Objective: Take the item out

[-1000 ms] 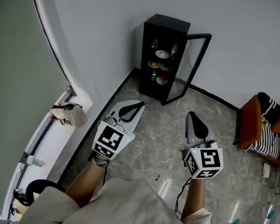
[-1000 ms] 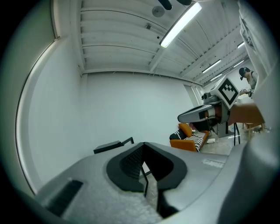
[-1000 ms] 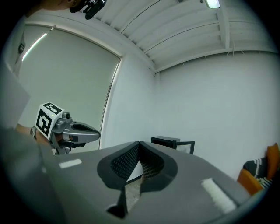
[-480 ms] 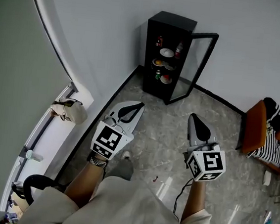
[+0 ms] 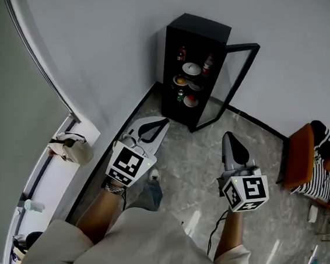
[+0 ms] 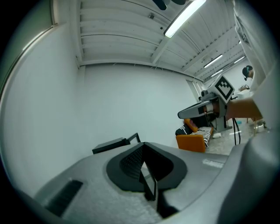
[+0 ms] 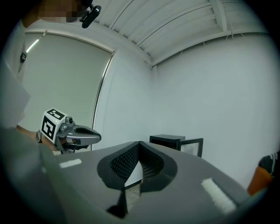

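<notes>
A black cabinet point(image 5: 186, 49) stands against the white wall with its glass door point(image 5: 228, 85) swung open to the right. On its shelves sit small bottles point(image 5: 207, 62), a white plate point(image 5: 191, 68) and plates of food point(image 5: 190, 100). My left gripper point(image 5: 163, 122) and right gripper point(image 5: 226, 135) are held side by side above the marble floor, short of the cabinet and pointing toward it. Both are shut and hold nothing. The cabinet top point(image 6: 114, 144) peeks over the left gripper point(image 6: 143, 145), and the cabinet point(image 7: 175, 141) shows beyond the right gripper point(image 7: 139, 144).
An orange chair point(image 5: 300, 157) with a striped cloth stands at the right. A beige bag point(image 5: 69, 148) rests on the window ledge at the left. The person's shoe and trouser leg point(image 5: 150, 185) show between the grippers. A black baseboard runs along the wall.
The person has stepped toward the cabinet; a foot has come into view below the left gripper. Both grippers keep the same shut pose.
</notes>
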